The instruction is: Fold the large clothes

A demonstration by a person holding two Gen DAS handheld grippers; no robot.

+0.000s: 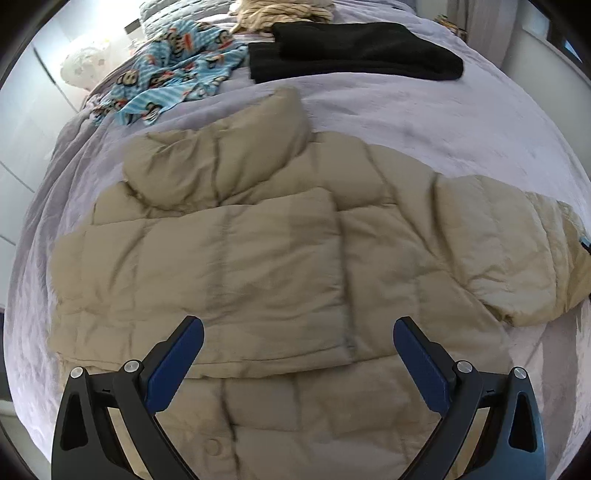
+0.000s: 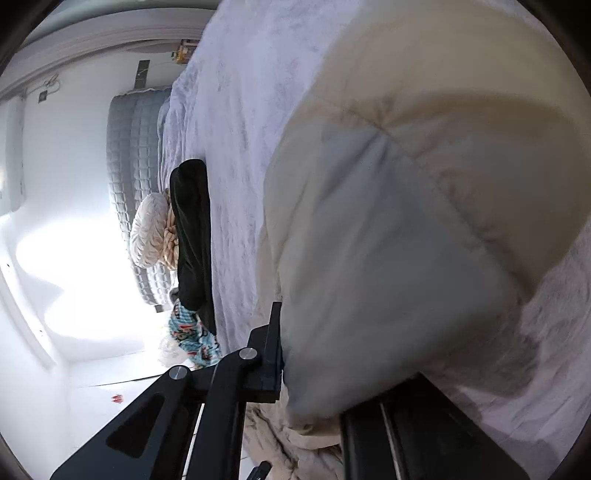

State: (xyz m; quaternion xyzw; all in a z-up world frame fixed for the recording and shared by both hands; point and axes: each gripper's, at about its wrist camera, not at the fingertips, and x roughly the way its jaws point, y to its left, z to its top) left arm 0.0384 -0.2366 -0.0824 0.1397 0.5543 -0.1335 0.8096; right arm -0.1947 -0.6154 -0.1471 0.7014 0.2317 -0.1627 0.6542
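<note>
Directly below the left hand-held gripper (image 1: 298, 334), whose blue-padded jaws stand wide apart and hold nothing, lies the beige puffer jacket (image 1: 258, 266), spread on the lavender bed (image 1: 424, 122). One sleeve is already folded across the chest and sits just beyond the open jaws; the collar rises farther off, ahead of them. The other sleeve (image 1: 517, 258) still stretches out to this gripper's right, its long axis running crosswise to the way the gripper points, with the cuff at the far right edge of the view.

At that sleeve end sits the right hand-held gripper (image 2: 314, 369). Its view is filled by puffy cream fabric bulging from between its dark fingers, so it appears to be clamped on the cuff end of the sleeve (image 2: 369, 277), jaws nearly together. The right hand is therefore the nearer one to the unfolded part, and the coming fold probably means carrying that sleeve back toward the body, which lies toward the left gripper.

Farthest away, past the collar, rest a folded black garment (image 1: 354, 51), a blue cartoon-print cloth (image 1: 173, 81) and a striped beige bundle (image 1: 280, 13).
</note>
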